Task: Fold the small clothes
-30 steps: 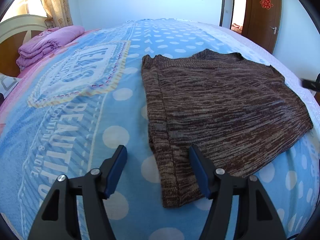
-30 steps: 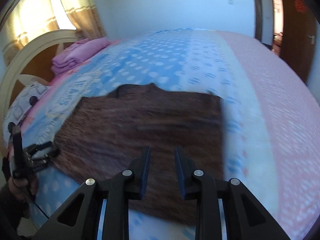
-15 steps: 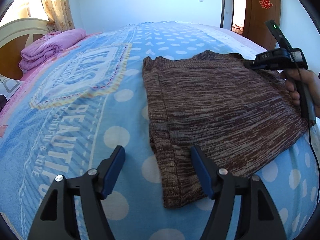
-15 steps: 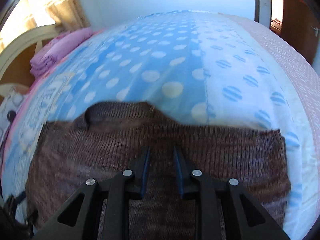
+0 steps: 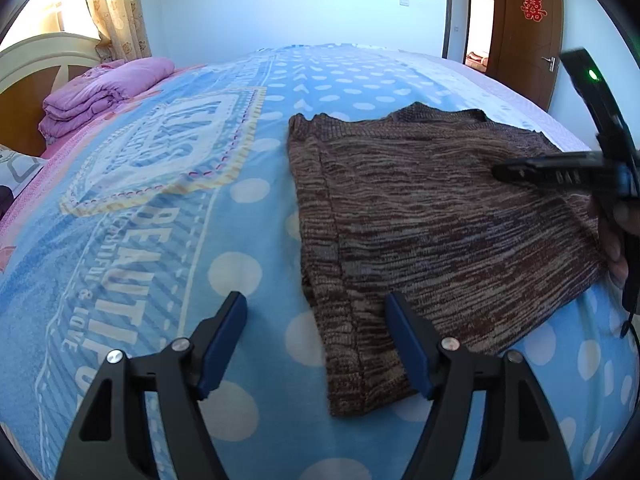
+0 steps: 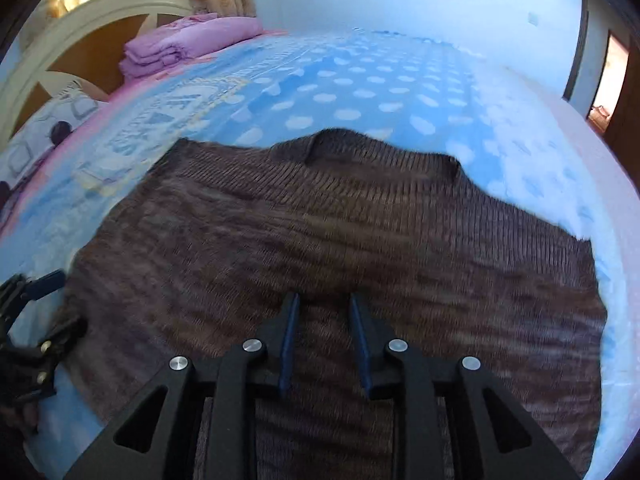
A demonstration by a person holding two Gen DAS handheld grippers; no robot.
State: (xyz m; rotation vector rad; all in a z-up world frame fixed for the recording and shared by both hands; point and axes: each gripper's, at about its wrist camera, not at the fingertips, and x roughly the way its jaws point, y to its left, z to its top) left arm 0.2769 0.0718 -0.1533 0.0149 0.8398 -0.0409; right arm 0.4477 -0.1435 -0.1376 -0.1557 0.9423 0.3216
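The left gripper [image 5: 316,312] had its jaws spread wide and held nothing, poised over the near corner of the brown knitted sweater [image 5: 432,216], one blue-padded finger [image 5: 404,336] above the knit and the other above the blue dotted bedspread [image 5: 160,240]. The right gripper [image 6: 324,304] hung over the sweater's middle with jaws parted only narrowly, nothing between them. The sweater lay flat near the bed's near edge, neckline towards the far side. A folded pink quilt [image 5: 100,92] sat by the headboard [image 5: 28,80].
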